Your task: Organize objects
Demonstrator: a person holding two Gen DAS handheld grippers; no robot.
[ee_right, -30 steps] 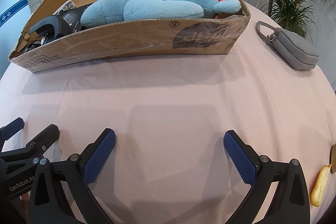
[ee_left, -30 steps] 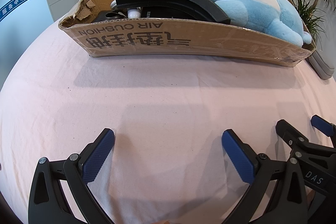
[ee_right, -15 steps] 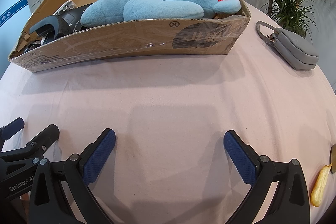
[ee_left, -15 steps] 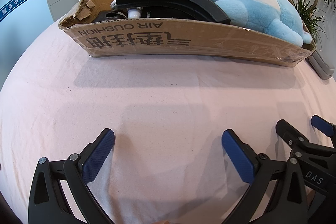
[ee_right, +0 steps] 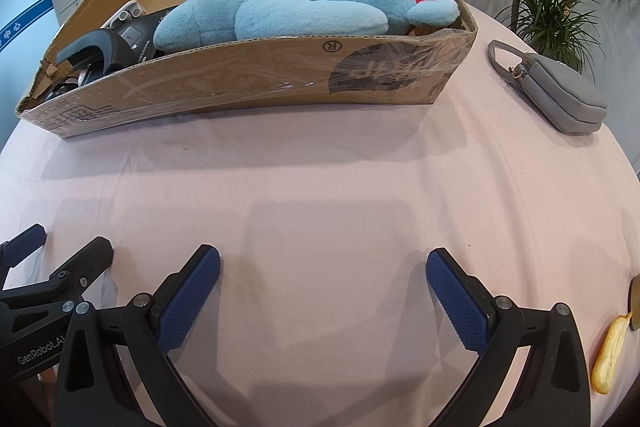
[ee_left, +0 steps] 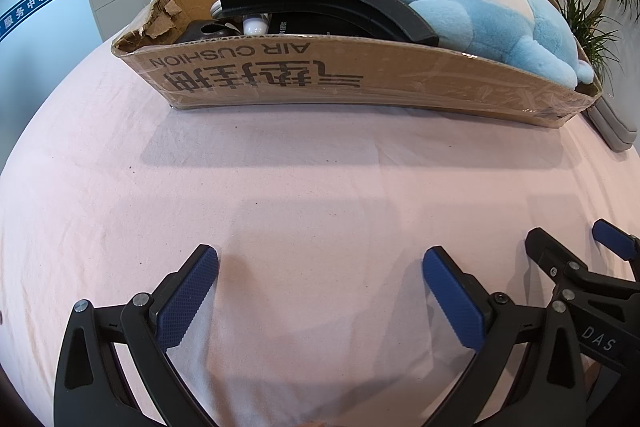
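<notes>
Both tongs are hovering side by side, low over the pink-clothed surface [ee_left: 320, 179], pointing at the cardboard box [ee_left: 360, 83]. The left tongs [ee_left: 320, 281] and right tongs [ee_right: 323, 281] are gaping wide, gripping nothing. The blue plush toy [ee_right: 312, 3] is lying inside the box; a grey pouch [ee_right: 560, 95] is sitting just right of it.

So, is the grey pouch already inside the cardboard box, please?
No, the pouch lies on the pink cloth, right of the box.
</notes>
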